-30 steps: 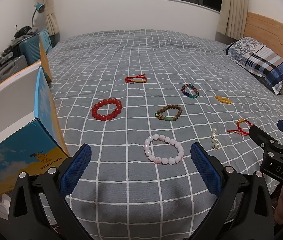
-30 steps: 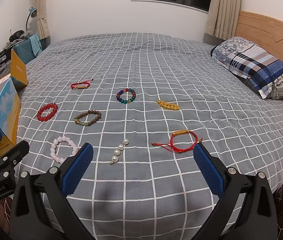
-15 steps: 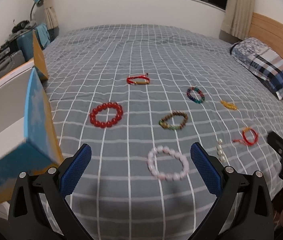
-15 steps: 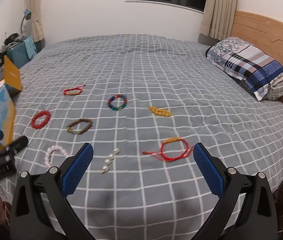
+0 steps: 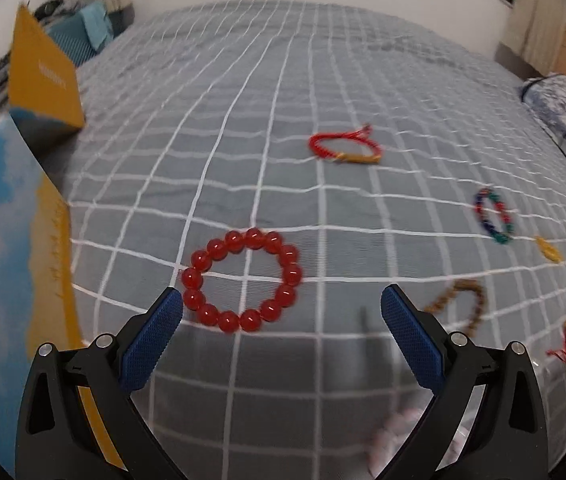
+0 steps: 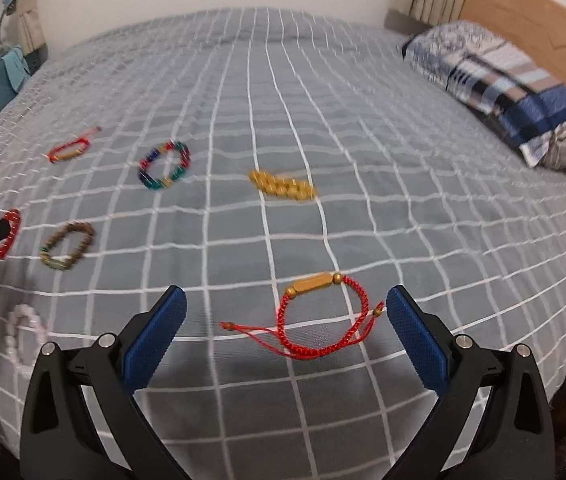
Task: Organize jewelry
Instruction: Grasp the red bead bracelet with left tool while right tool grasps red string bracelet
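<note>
Both cameras look low across the grey checked bedspread toward the far wall. The left one rides close above the red bead bracelet, beside the open box. The right one sits close over the red cord bracelet, facing the pillow side. Both catch the multicoloured bracelet and, blurrily, what seems the brown one.

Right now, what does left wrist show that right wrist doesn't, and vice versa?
Left wrist only: the tall blue-and-yellow cardboard box at its left edge, and the whole red round-bead bracelet between the open left gripper jaws.

Right wrist only: the blue plaid pillow against the wooden headboard, and the red braided cord bracelet with a gold tube between the open right gripper jaws.

Both: the grey checked bedspread, the multicoloured bead bracelet and the brown wooden-bead bracelet.
</note>
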Demonstrator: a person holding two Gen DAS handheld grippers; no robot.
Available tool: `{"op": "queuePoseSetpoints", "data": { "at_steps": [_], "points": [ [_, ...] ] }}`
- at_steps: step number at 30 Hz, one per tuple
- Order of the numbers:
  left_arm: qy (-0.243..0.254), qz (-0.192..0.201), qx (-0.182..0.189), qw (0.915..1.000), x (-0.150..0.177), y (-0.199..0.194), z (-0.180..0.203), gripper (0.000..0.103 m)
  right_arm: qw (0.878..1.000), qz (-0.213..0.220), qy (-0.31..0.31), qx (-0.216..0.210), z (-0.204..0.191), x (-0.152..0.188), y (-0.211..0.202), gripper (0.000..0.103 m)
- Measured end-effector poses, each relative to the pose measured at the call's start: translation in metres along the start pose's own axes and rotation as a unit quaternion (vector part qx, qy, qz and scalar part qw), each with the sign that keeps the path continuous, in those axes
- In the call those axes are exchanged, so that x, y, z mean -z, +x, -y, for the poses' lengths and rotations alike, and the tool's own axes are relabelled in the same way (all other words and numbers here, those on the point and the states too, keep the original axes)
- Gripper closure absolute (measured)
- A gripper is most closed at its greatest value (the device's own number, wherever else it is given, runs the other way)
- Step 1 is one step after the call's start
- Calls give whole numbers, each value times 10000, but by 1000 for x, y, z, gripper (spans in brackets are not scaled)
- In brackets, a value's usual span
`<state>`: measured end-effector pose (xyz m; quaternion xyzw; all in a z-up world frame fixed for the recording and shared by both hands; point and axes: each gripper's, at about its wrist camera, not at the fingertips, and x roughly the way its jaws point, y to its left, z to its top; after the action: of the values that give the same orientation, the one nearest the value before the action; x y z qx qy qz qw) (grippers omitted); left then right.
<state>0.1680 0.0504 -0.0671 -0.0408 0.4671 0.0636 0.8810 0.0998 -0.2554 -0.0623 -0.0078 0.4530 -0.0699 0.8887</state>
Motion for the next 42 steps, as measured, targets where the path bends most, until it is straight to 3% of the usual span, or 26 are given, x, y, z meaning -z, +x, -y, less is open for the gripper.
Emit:
{"op": "queuePoseSetpoints", "data": {
  "at_steps": [8,14,17,20,23,25,27,29,30,42],
  "points": [
    [-141,-168,-87,9997,-1,32,-15,6,9984,-555,144,17,8,9,51,7],
    [-64,-180,-104,9998,0,35,-12,8,9982,-552,202,-103,10,11,53,8],
    [-75,-191,4,9998,2,33,-12,21,9981,-550,209,-185,9,12,52,19],
    [-66,-216,131,9997,4,27,-11,45,9981,-518,243,-237,12,11,48,39],
    [-56,-303,349,9989,7,21,-9,64,9983,-475,262,-230,14,9,46,60],
    [-18,-313,384,9988,9,20,-7,76,9984,-441,265,-234,15,8,45,80],
    [34,-282,379,9989,10,16,-5,76,9986,-397,266,-247,15,8,43,91],
    [83,-234,407,9989,11,13,-3,81,9986,-331,320,-268,17,7,40,93],
    [117,-184,422,9989,11,9,-1,90,9986,-295,340,-284,18,7,38,93],
    [167,119,602,9980,9,-15,2,90,9975,333,488,-392,21,3,6,93]
  ]
}}
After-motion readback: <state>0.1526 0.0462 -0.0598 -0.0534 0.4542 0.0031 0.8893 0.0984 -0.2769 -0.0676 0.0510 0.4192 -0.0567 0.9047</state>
